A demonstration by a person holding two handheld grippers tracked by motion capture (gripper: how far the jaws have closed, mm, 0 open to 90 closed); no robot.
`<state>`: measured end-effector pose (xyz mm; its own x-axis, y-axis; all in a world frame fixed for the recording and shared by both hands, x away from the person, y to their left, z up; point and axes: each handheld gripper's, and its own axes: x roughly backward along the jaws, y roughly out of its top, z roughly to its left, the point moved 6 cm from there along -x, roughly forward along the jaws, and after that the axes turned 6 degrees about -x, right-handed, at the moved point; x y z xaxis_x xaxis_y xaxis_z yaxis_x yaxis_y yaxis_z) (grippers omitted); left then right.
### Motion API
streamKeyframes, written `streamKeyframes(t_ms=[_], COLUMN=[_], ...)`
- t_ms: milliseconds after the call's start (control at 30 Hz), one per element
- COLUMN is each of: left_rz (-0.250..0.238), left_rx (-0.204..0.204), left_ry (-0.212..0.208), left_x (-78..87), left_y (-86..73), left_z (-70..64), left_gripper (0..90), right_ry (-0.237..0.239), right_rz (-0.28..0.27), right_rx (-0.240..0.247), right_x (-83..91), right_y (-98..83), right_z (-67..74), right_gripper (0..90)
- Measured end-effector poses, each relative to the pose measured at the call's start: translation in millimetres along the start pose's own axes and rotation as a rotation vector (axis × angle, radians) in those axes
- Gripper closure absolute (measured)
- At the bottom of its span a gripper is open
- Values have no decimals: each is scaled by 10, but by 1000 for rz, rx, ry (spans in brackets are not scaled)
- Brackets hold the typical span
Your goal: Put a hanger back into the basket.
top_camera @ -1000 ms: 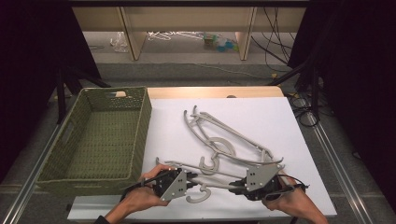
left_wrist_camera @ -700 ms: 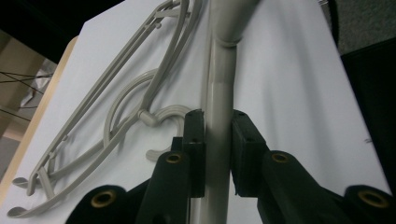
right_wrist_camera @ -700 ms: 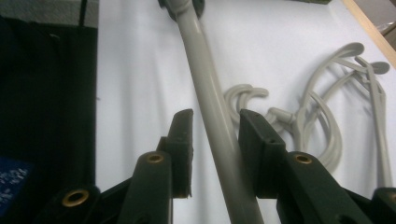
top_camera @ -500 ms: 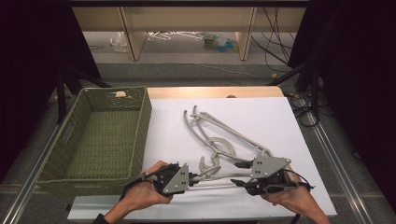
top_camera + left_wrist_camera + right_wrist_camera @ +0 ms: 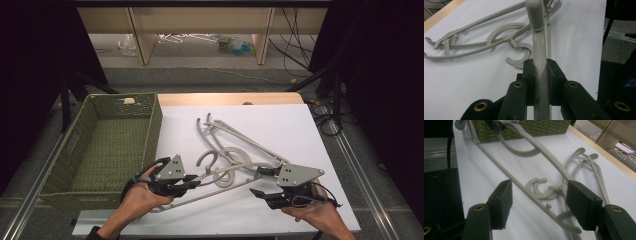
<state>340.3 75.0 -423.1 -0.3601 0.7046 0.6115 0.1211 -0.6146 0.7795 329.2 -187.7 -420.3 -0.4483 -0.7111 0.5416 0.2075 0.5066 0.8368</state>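
While the left tool (image 5: 192,181) clamped its black jaws tight on a smooth grey plastic hanger (image 5: 235,179), the thin bar of that hanger ran straight up between the pads in the left gripper view (image 5: 539,62), ending in a rounded, thicker shoulder. In the high view the held hanger stretched across the front of the counter (image 5: 300,125) from the left tool toward the right one, its curved hook (image 5: 205,159) bending up near the middle and its long slender bar slanting below.

The right tool (image 5: 257,192) had its jaws spread and had just been opening; in the right gripper view the blocky, matte black pads stood well apart, with the hanger's thin bar (image 5: 529,192) passing between them and neither pad pressing on it.

Behind the held one, more hangers (image 5: 235,137) of the same pale grey plastic lay tangled on the counter's flat white surface, their arms long and gently arched and their hooks curled into open C shapes. A green woven basket (image 5: 152,125), rectangular with a coarse plaited texture and a cut-out handle in its far wall, stood at the left edge of the counter, just beside the left tool. A light wooden strip edged the far side of the white top.
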Motion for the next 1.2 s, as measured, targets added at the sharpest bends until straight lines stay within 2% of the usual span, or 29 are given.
streamKeyframes(t_ms=[33, 67, 133, 200, 233, 267, 333, 567, 633, 700, 733, 800, 900, 933, 1000, 1033, 1200], left_rz=[2, -17, -40, -70, -70, -99, -97, -152, -146, -147, -148, -135, -129, -125, -131, -131, -128], left_rx=[-8, 16, 38, 43, 43, 56, 59, 84, 68, 71, 86, 71, 74, 64, 70, 70, 111], left_ry=[1, 3, 5, 25, 25, 40, 43, 92, 103, 106, 112, 145, 181, 214, 241, 241, 312], left_x=[38, 90, 193, 328, 328, 417, 466, 792, 855, 971, 1027, 1168, 1327, 1441, 1535, 1535, 1713], left_y=[2, 20, 56, 127, 127, 175, 187, 255, 256, 261, 265, 280, 296, 292, 262, 262, 117], left_z=[9, 7, 23, 63, 63, 89, 110, 227, 238, 264, 277, 334, 414, 494, 587, 587, 830], left_gripper=[791, 791, 791, 791, 791, 791, 791, 791, 791, 791, 791, 791, 791, 791, 791, 792, 792], right_ry=[-4, -13, -37, -45, -57, -61, -60, -45, -43, -43, -45, -45, -49, -46, -45, -45, -43], right_rz=[-6, -15, -36, -57, -60, -64, -62, -36, -37, -37, -39, -33, -35, -32, -32, -32, -26], right_rx=[-10, -9, -18, -40, -44, -55, -58, -64, -63, -63, -61, -67, -71, -69, -65, -65, -70], right_x=[4, 6, 21, 25, 26, 17, 13, -29, -39, -40, -42, -51, -55, -56, -60, -60, -74], right_y=[-12, -15, -29, -49, -59, -68, -82, -150, -150, -153, -160, -173, -178, -175, -170, -170, -181], right_z=[4, -3, -27, -53, -69, -74, -79, -56, -49, -50, -57, -67, -68, -66, -62, -62, -60], right_gripper=[378, 369, 351, 338, 317, 310, 310, 307, 307, 307, 307, 307, 307, 310, 315, 315, 315])
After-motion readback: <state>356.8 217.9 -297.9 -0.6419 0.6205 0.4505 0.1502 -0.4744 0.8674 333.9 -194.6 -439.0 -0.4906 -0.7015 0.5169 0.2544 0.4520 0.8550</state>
